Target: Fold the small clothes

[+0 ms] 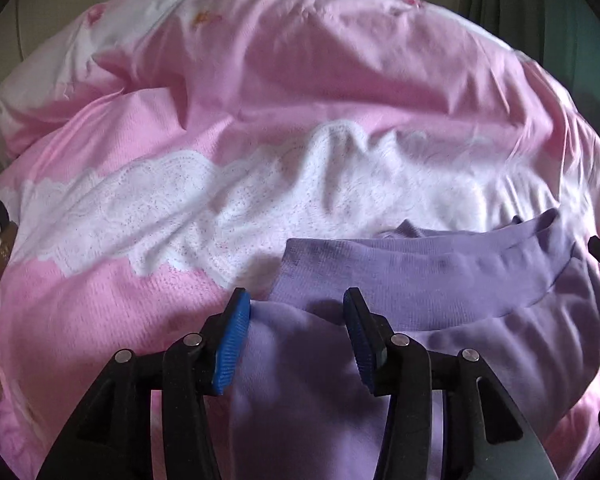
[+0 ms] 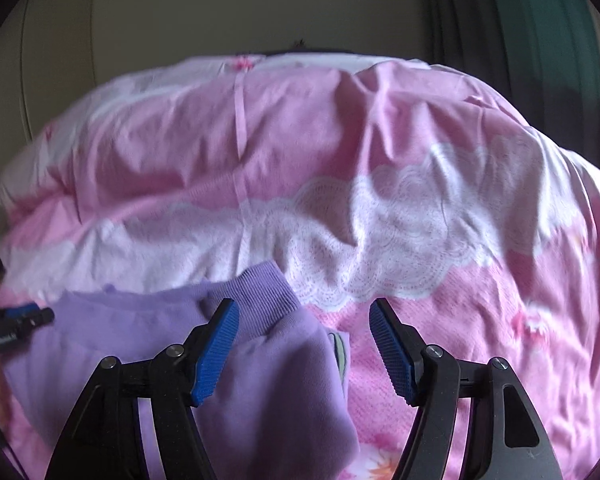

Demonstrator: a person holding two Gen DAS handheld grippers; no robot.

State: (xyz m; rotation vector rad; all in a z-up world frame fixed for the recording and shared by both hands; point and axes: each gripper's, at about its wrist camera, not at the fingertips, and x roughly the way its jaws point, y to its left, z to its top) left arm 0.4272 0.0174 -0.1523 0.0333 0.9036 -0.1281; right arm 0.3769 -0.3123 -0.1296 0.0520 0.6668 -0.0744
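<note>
Left wrist: left gripper [image 1: 296, 320] apparently straddles lilac garment [image 1: 440, 280].

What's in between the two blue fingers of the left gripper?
In the left wrist view, the purple garment lies between the open left gripper fingers, a soft fold bulging up there. The pink bedspread is beyond it.

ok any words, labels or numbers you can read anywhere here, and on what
Nothing can be read in either view.
White print on the black body of the left gripper, seen at the left edge of the right wrist view: too small and blurred to read.
Purple garment: no tag or print shows.
Pink bedcover: lace and flower patterns only, no words.
</note>
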